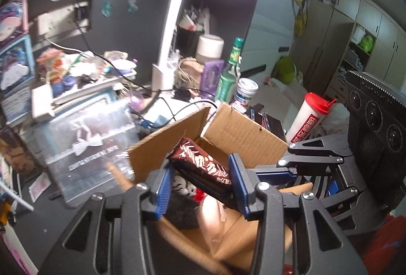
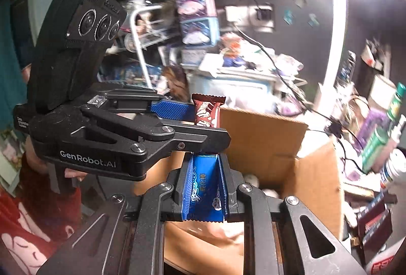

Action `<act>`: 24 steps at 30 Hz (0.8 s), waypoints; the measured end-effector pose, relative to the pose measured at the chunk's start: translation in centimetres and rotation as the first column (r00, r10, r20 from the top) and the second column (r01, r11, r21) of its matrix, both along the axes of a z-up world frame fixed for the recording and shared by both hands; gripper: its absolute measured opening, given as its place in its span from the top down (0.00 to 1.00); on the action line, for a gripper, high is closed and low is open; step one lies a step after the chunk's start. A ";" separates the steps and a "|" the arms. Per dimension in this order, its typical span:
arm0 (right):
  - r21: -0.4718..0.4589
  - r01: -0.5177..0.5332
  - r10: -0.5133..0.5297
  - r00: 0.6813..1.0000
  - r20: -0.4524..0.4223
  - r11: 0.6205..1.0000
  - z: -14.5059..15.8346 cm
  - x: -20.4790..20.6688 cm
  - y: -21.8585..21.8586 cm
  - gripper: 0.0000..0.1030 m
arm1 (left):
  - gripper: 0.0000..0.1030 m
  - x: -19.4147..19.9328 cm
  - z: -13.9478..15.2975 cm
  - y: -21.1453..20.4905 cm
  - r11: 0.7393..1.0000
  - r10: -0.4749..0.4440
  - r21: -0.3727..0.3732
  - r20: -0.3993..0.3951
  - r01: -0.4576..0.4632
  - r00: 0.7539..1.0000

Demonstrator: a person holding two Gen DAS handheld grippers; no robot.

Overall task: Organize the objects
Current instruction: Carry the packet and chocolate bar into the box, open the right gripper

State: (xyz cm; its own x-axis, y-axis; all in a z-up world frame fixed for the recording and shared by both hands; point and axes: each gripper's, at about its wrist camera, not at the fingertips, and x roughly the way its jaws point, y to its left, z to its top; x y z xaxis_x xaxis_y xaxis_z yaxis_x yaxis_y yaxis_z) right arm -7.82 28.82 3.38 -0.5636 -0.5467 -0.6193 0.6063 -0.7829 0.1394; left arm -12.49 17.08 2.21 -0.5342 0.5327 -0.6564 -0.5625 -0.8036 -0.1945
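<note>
Left wrist view: your left gripper was clamped on a brown snack bar, held over the open cardboard box that sat among clutter on the desk. Right wrist view: your right gripper was pinched tight on a blue snack bar, also above the box, just beside the left one.

Risks, as I judged them:
- Both grippers crowded the same opening; the left one's fingers sat right over the right one's tips, so they could knock together and jar a bar loose.
- The brown bar stuck out well past the pads, gripped at one end only; a quick swing could twist it out.
- The box's raised flap stood near the brown bar; a low release could catch on it and drop the bar outside, onto the desk.
- The green bottle and the red-lidded cup stood upright near the box's far edge; a wide swing could tip them.
- The box already held soft things, so a dropped bar could land tilted.
</note>
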 end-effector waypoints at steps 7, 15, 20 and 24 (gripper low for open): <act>0.042 0.027 -0.027 0.999 0.020 0.999 -0.7 -0.7 0.9 0.75 | 0.25 -0.4 -0.4 1.3 1.000 -0.004 -0.012 0.005 0.005 1.000; 0.043 0.052 -0.052 0.999 0.011 0.998 -0.6 -0.5 1.0 0.75 | 0.21 0.9 1.0 -1.4 0.999 0.049 0.012 -0.037 -0.048 0.998; 0.057 0.042 -0.042 0.999 0.000 0.997 -0.2 0.1 -0.5 0.75 | 0.21 2.2 1.5 -4.4 0.995 0.095 0.028 -0.062 -0.093 0.994; 0.059 0.012 -0.011 1.000 -0.021 0.998 0.6 0.9 -2.8 0.75 | 0.20 3.5 1.7 -7.8 0.989 0.142 0.050 -0.081 -0.138 0.987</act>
State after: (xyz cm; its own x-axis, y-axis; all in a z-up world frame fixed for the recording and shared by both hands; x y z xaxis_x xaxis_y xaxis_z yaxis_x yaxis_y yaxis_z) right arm -6.90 26.02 4.00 -0.5827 -0.5024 -0.6388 0.5992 -0.7966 0.0799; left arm -9.00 9.32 3.91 -0.6581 0.4763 -0.5831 -0.4609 -0.8672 -0.1882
